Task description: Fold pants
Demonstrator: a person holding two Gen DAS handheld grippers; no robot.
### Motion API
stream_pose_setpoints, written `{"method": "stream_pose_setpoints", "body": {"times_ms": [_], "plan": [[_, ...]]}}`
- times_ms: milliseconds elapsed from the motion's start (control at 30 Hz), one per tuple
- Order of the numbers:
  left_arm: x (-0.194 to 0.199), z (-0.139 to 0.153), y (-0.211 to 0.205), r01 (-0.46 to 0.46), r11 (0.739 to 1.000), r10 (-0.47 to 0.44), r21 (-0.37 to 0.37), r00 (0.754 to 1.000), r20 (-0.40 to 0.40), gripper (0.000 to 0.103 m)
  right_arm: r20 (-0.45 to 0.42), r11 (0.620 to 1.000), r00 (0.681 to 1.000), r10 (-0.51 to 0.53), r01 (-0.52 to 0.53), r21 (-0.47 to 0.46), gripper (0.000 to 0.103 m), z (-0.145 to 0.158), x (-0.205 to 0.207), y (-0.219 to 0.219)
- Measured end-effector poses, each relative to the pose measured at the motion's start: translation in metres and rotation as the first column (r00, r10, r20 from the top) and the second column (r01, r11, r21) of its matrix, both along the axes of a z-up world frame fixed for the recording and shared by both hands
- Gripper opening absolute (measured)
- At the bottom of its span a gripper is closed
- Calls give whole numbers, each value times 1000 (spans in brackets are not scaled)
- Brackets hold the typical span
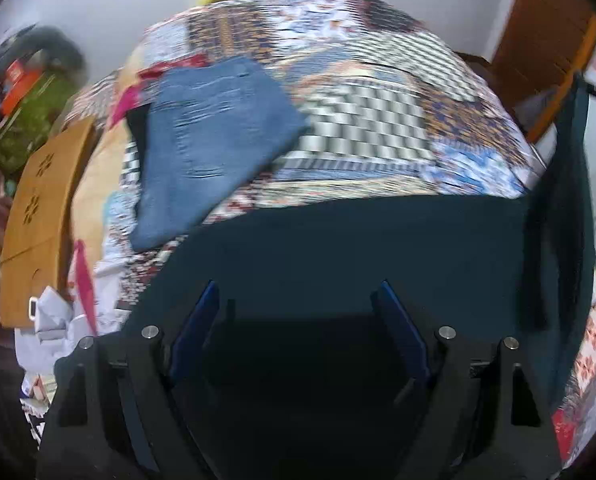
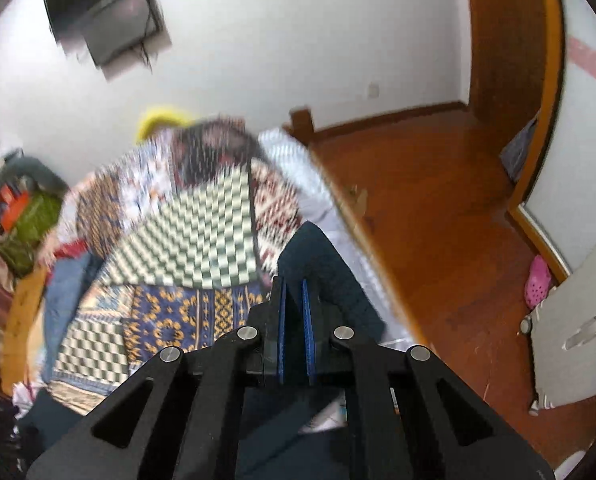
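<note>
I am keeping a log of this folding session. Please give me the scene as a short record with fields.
surface: patchwork bedspread
garment in work: dark teal pants, spread near the bed's edge
left hand-held gripper: open, over the pants
right hand-held gripper: fingers nearly together, dark teal cloth at them; grip uncertain
other garment: folded blue jeans on the bedspread
image quality: motion blur
</note>
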State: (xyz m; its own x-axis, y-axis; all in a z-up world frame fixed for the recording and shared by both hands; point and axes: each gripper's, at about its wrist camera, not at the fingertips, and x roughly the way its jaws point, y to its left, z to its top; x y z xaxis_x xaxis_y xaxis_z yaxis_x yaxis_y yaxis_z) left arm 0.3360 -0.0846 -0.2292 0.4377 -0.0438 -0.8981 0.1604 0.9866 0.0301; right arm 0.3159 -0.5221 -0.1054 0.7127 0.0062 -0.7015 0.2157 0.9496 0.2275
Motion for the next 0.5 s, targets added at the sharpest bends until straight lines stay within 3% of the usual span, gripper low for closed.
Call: {"method": "stream_pose_setpoints", "body": {"times_ms": [200,333,500], "plan": [[-24,-1,-61,115,993,-115,22,993,-5,82,57,1000,998,-12,13,-8,4,26,-40,-26],[-33,-12,-92,175,984,-173,26,984,-41,82,24,999,999,-38,38,-22,2,2,-53,-31],[-40,-23,-120,212,975,-209,65,977,-46,82,-108,1000,994,-25,25,-9,2,-44,-84,-46]]}}
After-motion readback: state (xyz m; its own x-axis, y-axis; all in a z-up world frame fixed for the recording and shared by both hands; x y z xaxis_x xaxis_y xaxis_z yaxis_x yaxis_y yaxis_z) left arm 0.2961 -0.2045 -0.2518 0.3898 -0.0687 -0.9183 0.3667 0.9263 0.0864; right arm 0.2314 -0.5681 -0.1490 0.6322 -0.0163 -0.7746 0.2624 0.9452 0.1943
